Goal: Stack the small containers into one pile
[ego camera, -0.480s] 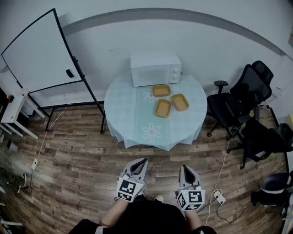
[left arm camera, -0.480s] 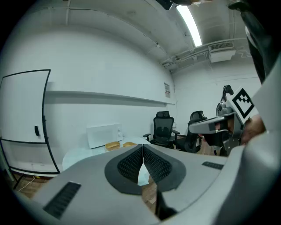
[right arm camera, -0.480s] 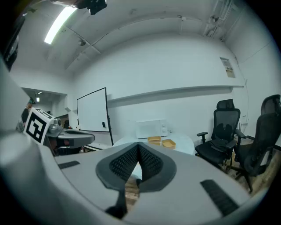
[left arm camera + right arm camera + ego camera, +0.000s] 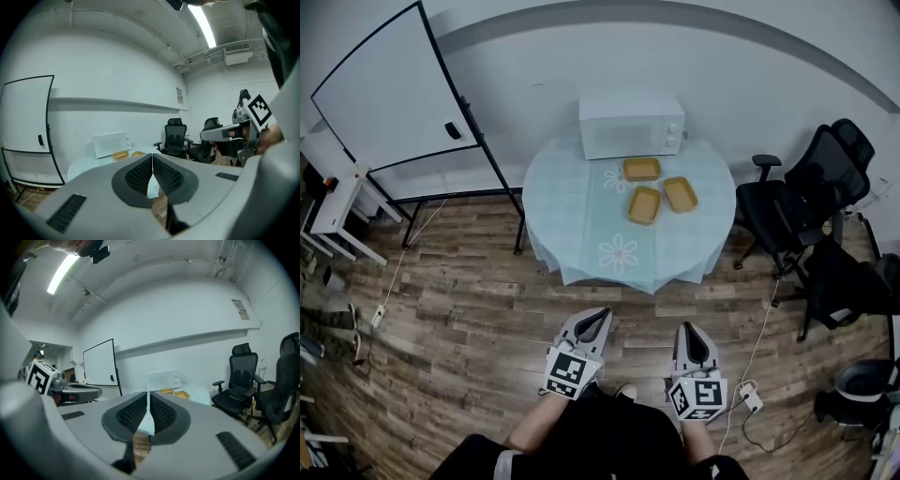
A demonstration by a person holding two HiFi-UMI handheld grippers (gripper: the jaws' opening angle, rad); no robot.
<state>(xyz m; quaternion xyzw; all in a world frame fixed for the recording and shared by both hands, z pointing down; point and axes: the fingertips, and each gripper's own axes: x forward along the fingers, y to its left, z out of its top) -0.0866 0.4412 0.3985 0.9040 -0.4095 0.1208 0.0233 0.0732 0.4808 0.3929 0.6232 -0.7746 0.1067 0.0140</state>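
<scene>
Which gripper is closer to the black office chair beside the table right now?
Right. In the head view the right gripper is below and left of the black office chair; the left gripper is even farther left, so farther from it.

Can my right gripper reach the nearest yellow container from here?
Probably not: the right gripper hangs over the floor, well short of the table. Nothing stands between it and the container, though.

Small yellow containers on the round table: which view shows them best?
The head view: all three small yellow containers lie unstacked, seen from above, in front of the white microwave. In each gripper view only two can be made out, tiny, far off and nearly edge-on.
</scene>
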